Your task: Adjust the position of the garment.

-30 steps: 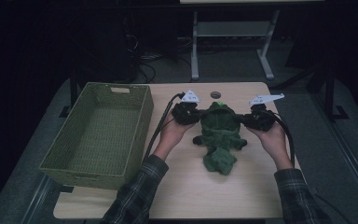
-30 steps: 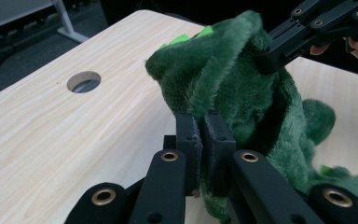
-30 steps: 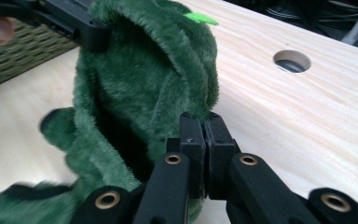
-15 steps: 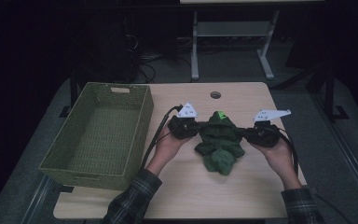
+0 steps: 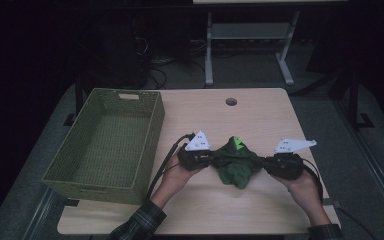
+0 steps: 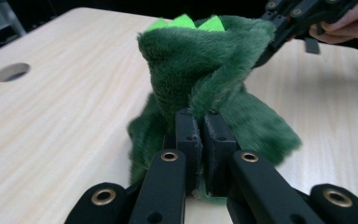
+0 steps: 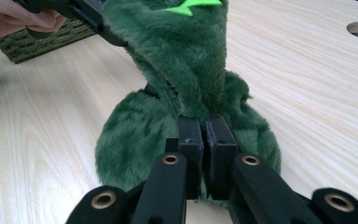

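The fuzzy dark-green plush garment [image 5: 237,165] hangs bunched between the left gripper [image 5: 211,158] and right gripper [image 5: 266,163], both clamped on it, its long axis running gripper to gripper, bright-green spikes up.

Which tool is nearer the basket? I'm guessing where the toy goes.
Left. The left tool sits just beside the basket; the right tool is beyond the toy.

Right tongs [image 7: 201,133] clamped on green plush toy [image 7: 177,60]; left tongs [image 7: 81,14] gripping far side.
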